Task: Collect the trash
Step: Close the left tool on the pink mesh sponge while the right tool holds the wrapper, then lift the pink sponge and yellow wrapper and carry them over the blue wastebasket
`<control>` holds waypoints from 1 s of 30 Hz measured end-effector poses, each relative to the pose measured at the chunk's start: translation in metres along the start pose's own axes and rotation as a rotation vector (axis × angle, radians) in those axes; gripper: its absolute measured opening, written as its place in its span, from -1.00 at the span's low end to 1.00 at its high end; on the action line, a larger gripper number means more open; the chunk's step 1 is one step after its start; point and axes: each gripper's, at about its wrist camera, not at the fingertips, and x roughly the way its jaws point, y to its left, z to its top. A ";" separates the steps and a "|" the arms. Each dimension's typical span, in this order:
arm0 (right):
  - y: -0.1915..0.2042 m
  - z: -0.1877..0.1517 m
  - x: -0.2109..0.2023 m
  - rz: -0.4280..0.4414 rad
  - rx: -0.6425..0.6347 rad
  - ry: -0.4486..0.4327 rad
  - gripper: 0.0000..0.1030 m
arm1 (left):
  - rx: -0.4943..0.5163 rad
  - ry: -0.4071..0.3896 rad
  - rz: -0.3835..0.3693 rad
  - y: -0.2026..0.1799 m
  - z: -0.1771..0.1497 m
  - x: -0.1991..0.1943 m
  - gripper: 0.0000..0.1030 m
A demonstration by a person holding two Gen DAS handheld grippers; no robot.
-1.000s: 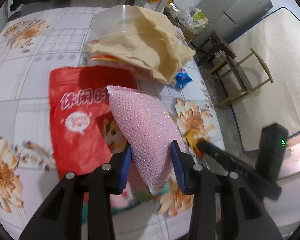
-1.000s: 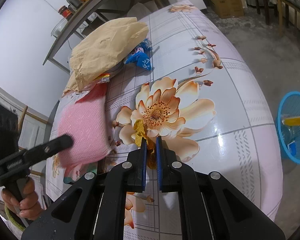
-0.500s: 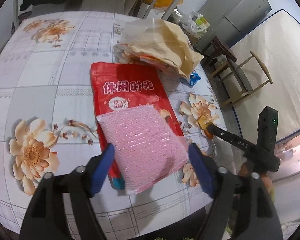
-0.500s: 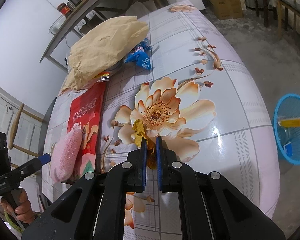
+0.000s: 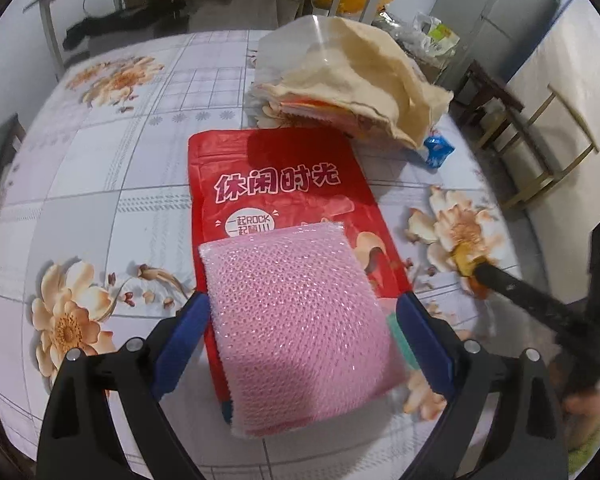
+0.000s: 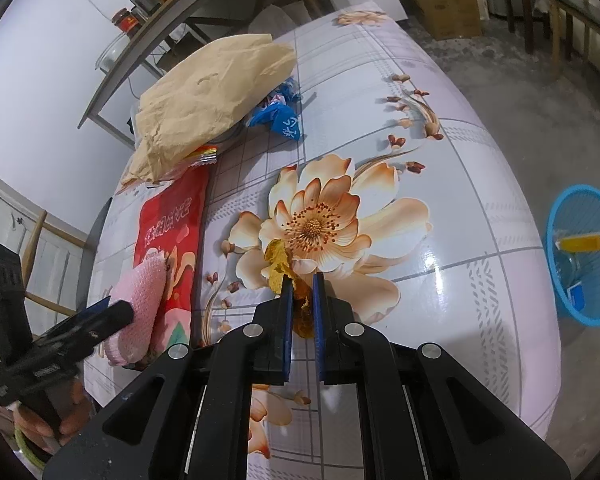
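Trash was the job, and one piece was already in hand: a crumpled, amber-yellow scrap of shiny wrapper (image 6: 290, 280) sat clenched between the blue pads of the right gripper (image 6: 301, 304), low over the glossy, flower-printed worktop (image 6: 440, 184). The left gripper (image 5: 302, 344) had just been opening and stood released, its jaws wide on either side of a soft pink knitted scouring pad (image 5: 300, 320) but clear of it. That pad lay between the jaws on a flat, glossy red snack pouch with white lettering (image 5: 276, 184), which stretched away ahead of the left gripper. Further ahead sat a rumpled tan paper bag (image 5: 376, 84) heaped over other wrappers, and to its right a small crinkled blue foil wrapper (image 5: 438, 150). Far off to the right of the right gripper, down on the floor, stood a round blue plastic mesh basket (image 6: 580, 216) already holding some items. I judged the next move was to carry the yellow scrap over to that basket and release it; being light and crinkly, it could cling to a pad.
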 end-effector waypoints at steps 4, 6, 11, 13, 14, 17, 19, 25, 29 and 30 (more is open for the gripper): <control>-0.001 0.000 -0.001 -0.004 -0.005 0.001 -0.85 | 0.033 0.019 0.028 -0.005 -0.006 0.013 0.79; -0.001 0.001 -0.001 -0.004 -0.007 0.001 -0.85 | 0.048 0.027 0.034 -0.007 -0.010 0.017 0.79; 0.001 0.001 -0.001 -0.010 -0.016 0.006 -0.82 | 0.083 0.008 0.046 -0.005 -0.014 0.015 0.78; 0.004 0.002 0.000 -0.018 -0.029 0.017 -0.81 | 0.086 0.002 0.048 -0.003 -0.016 0.015 0.71; 0.005 0.003 0.000 -0.024 -0.041 0.020 -0.80 | 0.093 0.002 0.053 -0.004 -0.017 0.015 0.67; 0.008 0.004 0.000 -0.041 -0.060 0.030 -0.80 | 0.123 -0.006 0.067 -0.006 -0.019 0.015 0.59; 0.012 0.004 0.000 -0.060 -0.081 0.032 -0.80 | 0.138 -0.005 0.069 -0.008 -0.020 0.014 0.57; 0.014 0.006 0.001 -0.082 -0.097 0.034 -0.85 | 0.149 -0.030 0.060 -0.007 -0.018 0.008 0.55; 0.016 0.005 -0.005 -0.080 -0.086 0.014 -0.86 | 0.144 -0.052 0.045 -0.006 -0.017 -0.001 0.54; 0.016 0.004 -0.007 -0.073 -0.079 0.006 -0.86 | 0.148 -0.060 0.044 -0.007 -0.017 -0.004 0.54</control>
